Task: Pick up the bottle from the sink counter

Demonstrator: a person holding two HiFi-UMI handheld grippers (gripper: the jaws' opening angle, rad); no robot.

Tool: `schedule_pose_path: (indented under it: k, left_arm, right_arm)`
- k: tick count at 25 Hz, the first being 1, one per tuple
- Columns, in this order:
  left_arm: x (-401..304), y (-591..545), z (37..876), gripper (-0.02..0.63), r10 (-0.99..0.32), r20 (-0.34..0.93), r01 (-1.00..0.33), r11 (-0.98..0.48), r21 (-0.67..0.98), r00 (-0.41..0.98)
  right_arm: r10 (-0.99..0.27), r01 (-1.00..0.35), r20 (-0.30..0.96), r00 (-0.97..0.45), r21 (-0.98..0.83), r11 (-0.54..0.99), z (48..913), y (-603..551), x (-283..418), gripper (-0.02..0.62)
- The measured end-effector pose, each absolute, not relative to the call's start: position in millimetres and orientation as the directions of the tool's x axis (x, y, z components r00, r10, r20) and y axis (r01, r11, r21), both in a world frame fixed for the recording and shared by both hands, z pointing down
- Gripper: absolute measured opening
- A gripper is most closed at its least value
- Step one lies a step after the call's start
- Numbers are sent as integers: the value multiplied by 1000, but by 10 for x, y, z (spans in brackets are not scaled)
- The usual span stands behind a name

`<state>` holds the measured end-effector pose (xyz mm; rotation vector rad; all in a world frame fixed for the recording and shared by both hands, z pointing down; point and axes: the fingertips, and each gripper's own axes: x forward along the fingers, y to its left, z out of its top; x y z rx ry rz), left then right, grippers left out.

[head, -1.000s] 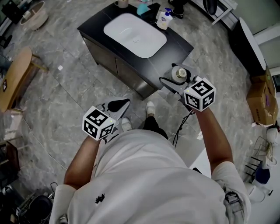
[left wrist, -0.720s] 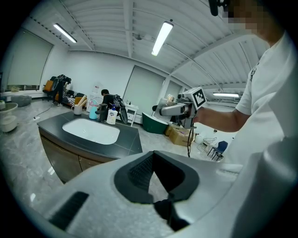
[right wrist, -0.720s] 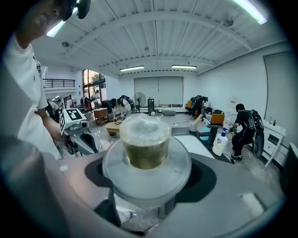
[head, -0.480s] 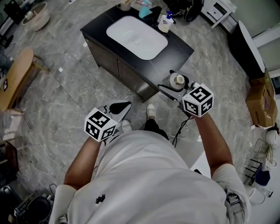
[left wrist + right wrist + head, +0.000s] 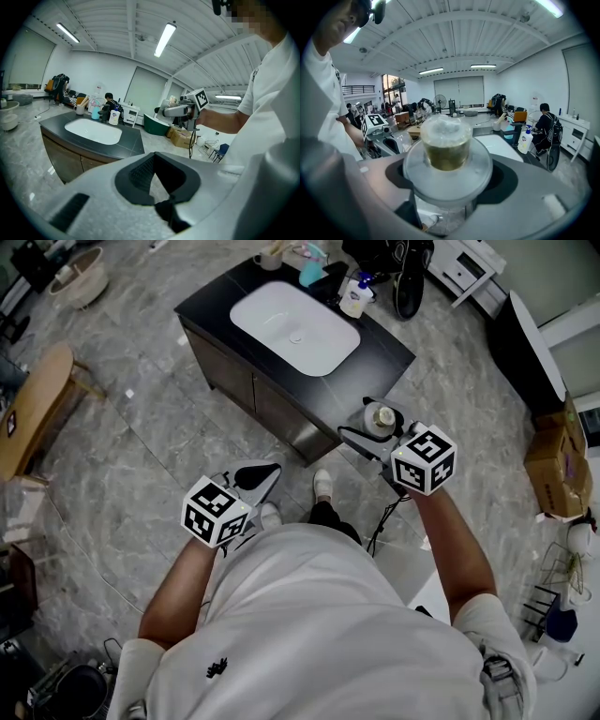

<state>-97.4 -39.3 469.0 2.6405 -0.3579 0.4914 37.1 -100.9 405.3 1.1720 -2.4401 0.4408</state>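
Note:
My right gripper (image 5: 372, 424) is shut on a clear bottle (image 5: 381, 415) with a pale cap, held in the air off the front right corner of the sink counter (image 5: 375, 345). In the right gripper view the bottle (image 5: 447, 149) fills the space between the jaws, its yellowish neck pointing at the camera. The counter is black with a white basin (image 5: 295, 327). My left gripper (image 5: 251, 476) hangs lower left over the floor, shut with nothing in it; its dark pads (image 5: 140, 176) meet at the tips.
A soap bottle with a blue pump (image 5: 354, 294), a teal cup (image 5: 308, 274) and a mug (image 5: 267, 258) stand at the counter's back edge. A cardboard box (image 5: 553, 465) sits on the floor at right, a wooden table (image 5: 33, 404) at left.
The right gripper with the bottle has drawn slightly back from the counter toward the person. The left gripper has hardly moved.

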Motion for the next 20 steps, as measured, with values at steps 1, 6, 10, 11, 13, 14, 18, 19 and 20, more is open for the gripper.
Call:
schedule_pose_path:
  k: [1,6,10,11,13,14,18,19,20]
  left_arm:
    - [-976,-397,4691,6,-167,393,-320,-875,364,904]
    - [-974,-463,4705,6,-170,393,-323,-873,365,904]
    - [-967,-500,4708,6,-171,394,-324,-872,366,903]
    - [-967,-518,4705,6,-172,394,-326,-871,366,903]
    - [-974,-554,4701,6,-175,396,-329,-870,366,902]
    - [-981,-567,4701,6,-176,396,-331,-870,366,901]
    - [-986,-601,4711,6,-180,399,-336,-867,367,899]
    - [-980,-613,4712,6,-182,399,-338,-867,366,899]
    - [-974,-630,4712,6,-183,399,-339,-867,366,898]
  right_arm:
    - [-669,-795,479,-568,-108,598,4053,-1016,380,356]
    - [-671,-798,481,-564,-109,592,4074,-1075,419,356]
    - [-669,-798,482,-565,-113,592,4089,-1112,426,356]
    - [-669,-797,483,-565,-112,593,4091,-1129,428,356]
    - [-667,-796,484,-566,-113,594,4090,-1165,427,356]
    - [-667,-796,483,-567,-113,595,4086,-1180,424,356]
    - [-666,-794,483,-568,-110,597,4092,-1225,432,356]
    - [-666,-794,483,-569,-112,598,4097,-1240,441,356]
    - [-665,-793,482,-571,-113,599,4101,-1257,448,356]
